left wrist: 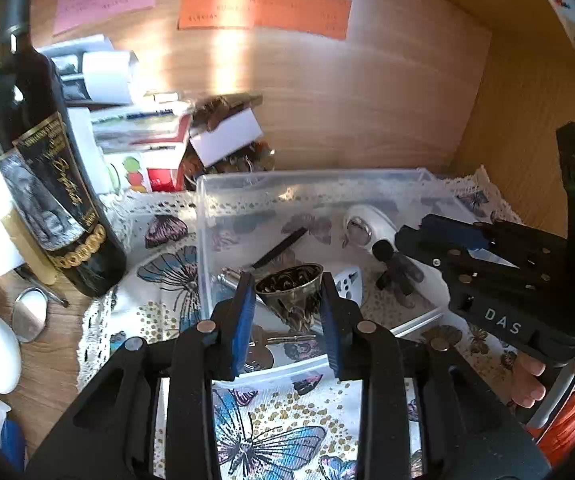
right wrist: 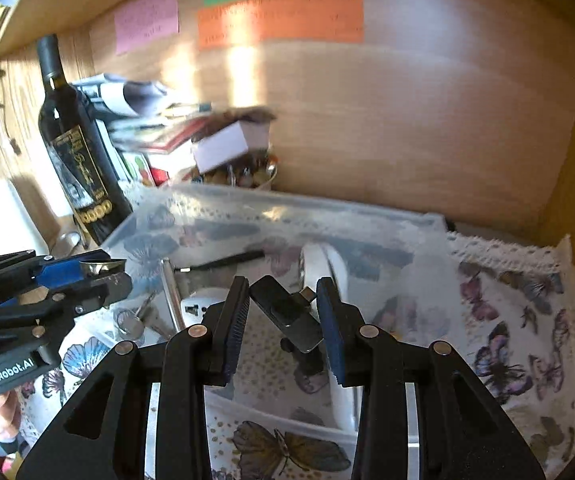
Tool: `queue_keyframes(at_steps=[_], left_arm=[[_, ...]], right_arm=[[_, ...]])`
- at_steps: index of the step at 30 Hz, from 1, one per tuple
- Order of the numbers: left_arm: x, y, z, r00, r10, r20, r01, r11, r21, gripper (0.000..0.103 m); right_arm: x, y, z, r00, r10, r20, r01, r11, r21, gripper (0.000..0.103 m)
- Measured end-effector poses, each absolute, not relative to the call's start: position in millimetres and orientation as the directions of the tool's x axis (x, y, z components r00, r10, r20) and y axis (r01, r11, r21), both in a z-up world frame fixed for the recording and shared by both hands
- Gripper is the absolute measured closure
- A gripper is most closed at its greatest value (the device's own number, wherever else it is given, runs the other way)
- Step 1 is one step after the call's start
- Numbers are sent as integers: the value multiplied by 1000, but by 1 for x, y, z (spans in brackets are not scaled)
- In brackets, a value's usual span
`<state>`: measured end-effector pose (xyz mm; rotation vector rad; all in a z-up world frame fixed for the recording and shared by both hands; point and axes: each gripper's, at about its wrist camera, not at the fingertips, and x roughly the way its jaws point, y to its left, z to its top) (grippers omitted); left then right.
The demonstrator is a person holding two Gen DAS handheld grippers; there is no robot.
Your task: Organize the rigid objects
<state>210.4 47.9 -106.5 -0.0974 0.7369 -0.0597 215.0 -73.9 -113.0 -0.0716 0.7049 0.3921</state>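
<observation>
Ahead of both my grippers sits the clear plastic bin [left wrist: 203, 240] on a butterfly cloth [left wrist: 271, 432]. My left gripper [left wrist: 287, 304] clamps a small brass bell [left wrist: 291, 292] over the bin's near edge; my right gripper [right wrist: 283, 312] grips a black clip-like device [right wrist: 287, 312] above the bin.

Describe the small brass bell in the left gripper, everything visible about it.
The bell looks like dark, tarnished brass with an embossed pattern on its flared wall. It is held mouth up and slightly tilted, its narrow end pointing down, so the hollow inside shows with glints of light. The left gripper is shut on it, a blue pad pressing each side. It hangs over the near part of the clear plastic bin, above a key; whether it touches anything below is unclear.
</observation>
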Motion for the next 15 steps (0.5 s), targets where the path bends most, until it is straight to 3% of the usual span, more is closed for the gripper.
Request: queue_keyframes(at_steps=[9, 15], left_arm=[[216, 46, -112, 735, -84, -673, 19, 994, -104, 71], [204, 47, -98, 761, -77, -644, 17, 995, -100, 65]], right_arm=[[225, -67, -126, 655, 323, -683, -382, 921, 69, 70], [213, -73, -110, 698, 330, -636, -382, 922, 58, 64]])
